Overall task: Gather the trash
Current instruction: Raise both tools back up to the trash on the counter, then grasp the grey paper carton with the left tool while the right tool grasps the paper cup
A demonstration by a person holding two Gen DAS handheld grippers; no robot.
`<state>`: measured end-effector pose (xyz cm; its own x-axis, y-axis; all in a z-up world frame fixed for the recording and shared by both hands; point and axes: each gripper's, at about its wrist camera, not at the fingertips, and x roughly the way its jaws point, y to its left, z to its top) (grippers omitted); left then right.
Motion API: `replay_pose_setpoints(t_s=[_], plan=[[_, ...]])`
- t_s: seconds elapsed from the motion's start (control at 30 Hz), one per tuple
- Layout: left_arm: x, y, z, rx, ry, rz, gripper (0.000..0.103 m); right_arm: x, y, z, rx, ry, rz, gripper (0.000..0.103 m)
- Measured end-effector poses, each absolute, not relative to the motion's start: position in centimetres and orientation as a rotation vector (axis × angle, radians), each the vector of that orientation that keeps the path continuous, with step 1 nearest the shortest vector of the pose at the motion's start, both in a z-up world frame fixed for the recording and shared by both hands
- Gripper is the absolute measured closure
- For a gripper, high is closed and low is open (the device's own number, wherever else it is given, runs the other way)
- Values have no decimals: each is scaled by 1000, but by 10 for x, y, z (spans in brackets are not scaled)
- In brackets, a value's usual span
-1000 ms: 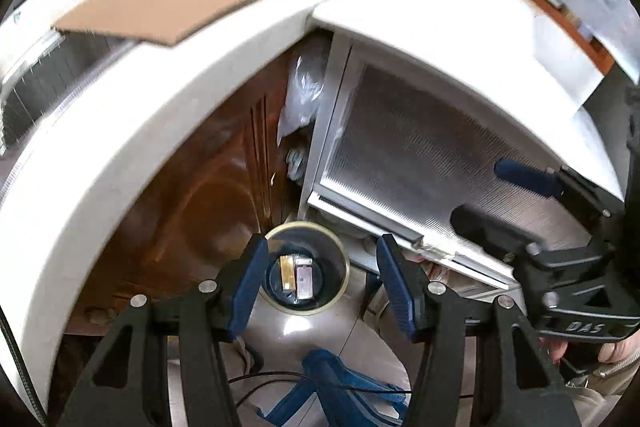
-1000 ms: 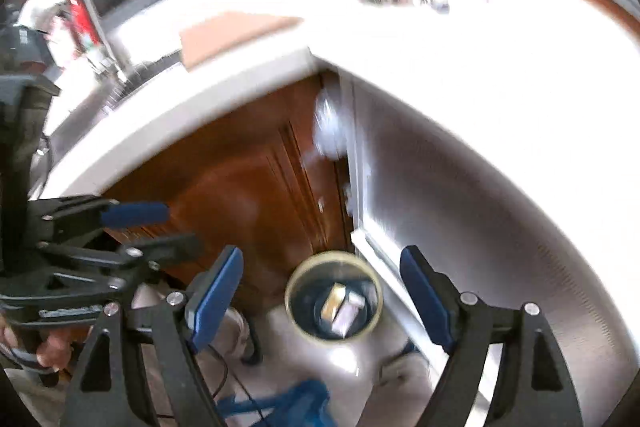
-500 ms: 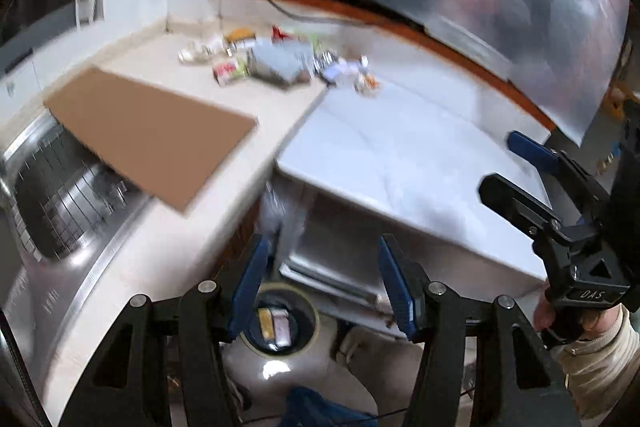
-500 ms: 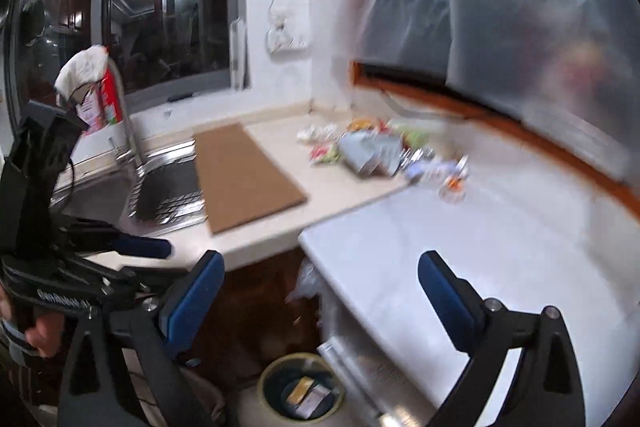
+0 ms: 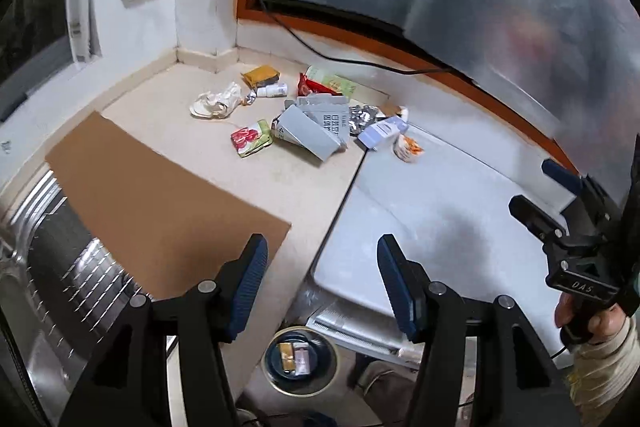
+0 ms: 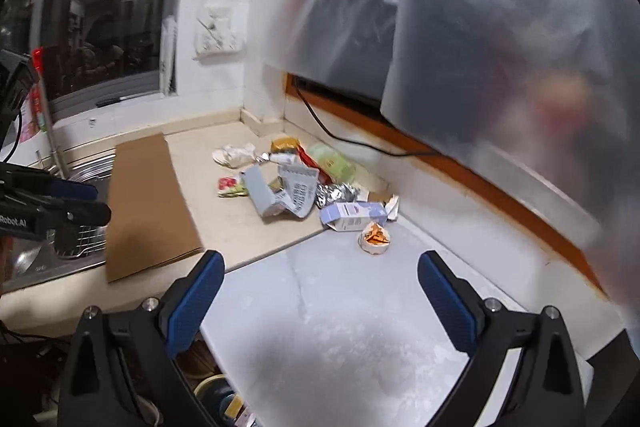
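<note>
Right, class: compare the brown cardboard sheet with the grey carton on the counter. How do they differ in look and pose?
The cardboard sheet is plain brown; the grey carton is grey with print on one flap. The cardboard sheet lies flat and reaches over the sink; the grey carton is torn open and crumpled among the other trash. The cardboard sheet takes up far more counter than the grey carton. Both rest on the beige counter.

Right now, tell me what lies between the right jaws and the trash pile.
In the right wrist view, only bare white counter lies between the right gripper and the trash pile; the small round orange-printed piece is nearest.

Both grippers (image 5: 320, 283) up from bin (image 5: 300, 359) to counter-top (image 5: 280, 179).
</note>
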<state>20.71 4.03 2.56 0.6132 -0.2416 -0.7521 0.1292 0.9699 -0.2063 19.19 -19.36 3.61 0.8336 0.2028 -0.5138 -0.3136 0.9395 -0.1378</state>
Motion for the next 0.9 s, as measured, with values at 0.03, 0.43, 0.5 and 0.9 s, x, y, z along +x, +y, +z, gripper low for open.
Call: replay_pose_setpoints(t_s=[0.03,0.43,0.5,0.9], plan=[[223,40,20,-149,896,-222,44,201,-195,33,-217,525,272,5],[366,24,-52,-364,961,-237,37,353,-228,-49,-58,756,227,28],[383,22,-63,-378,964,-228,37,370,-229,-63,-48,776,226,28],[438,13,-103,-479,999,-188,37,416,-220,-95,-51,824,230,48]])
